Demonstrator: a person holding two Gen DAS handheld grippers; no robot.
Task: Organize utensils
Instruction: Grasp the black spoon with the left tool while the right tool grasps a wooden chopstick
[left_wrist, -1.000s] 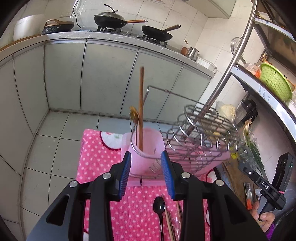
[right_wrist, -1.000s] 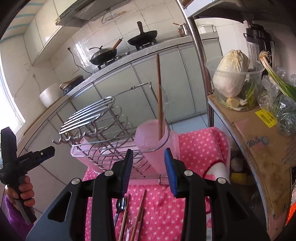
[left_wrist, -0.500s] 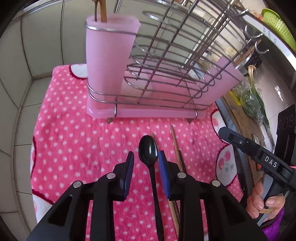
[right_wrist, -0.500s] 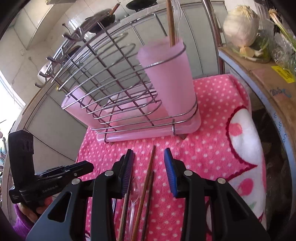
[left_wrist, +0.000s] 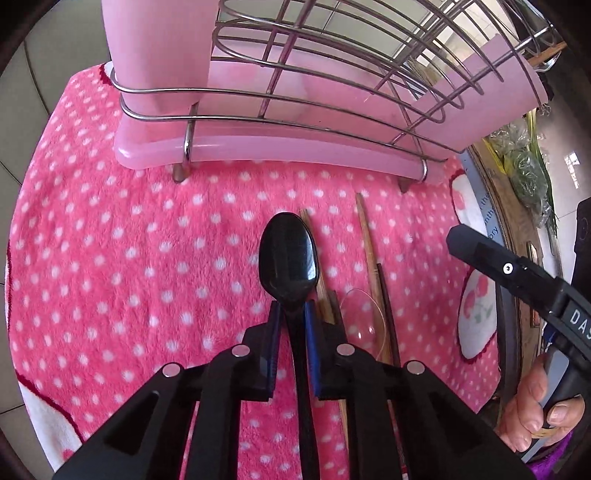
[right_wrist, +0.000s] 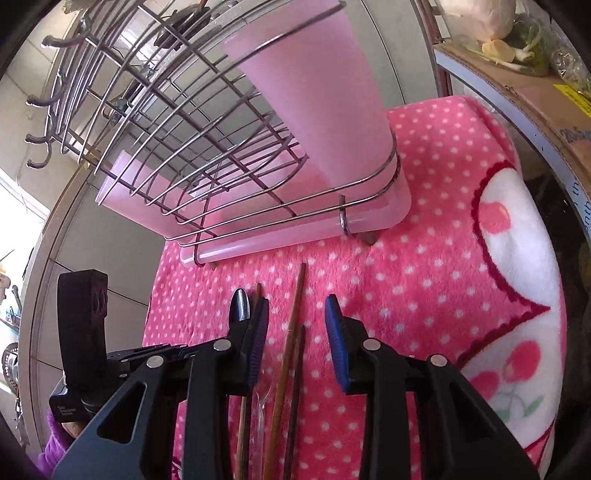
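Spread over the whole surface: pink polka-dot towel (left_wrist: 110, 258), white patches with cherry prints at its right edge. Standing at the towel's far edge: wire dish rack (left_wrist: 332, 74) on a pink drip tray (left_wrist: 258, 155), with a tall pink utensil cup (right_wrist: 314, 92) in one end of the rack. Lying near the towel's middle, in front of the tray, side by side and lengthwise: black spoon (left_wrist: 288, 258), wooden chopsticks (right_wrist: 291, 332), a dark chopstick (right_wrist: 295, 387) and a clear plastic spoon (left_wrist: 362, 317). Left gripper (left_wrist: 291, 314) tilted steeply down, jaws just closing and now pinching the black spoon at its neck, bowl jutting out beyond the blue pads. Right gripper (right_wrist: 295, 321) spread, jaws just narrowing, straddling the wooden chopsticks without touching them, held by a hand (left_wrist: 532, 406) at the towel's right edge.
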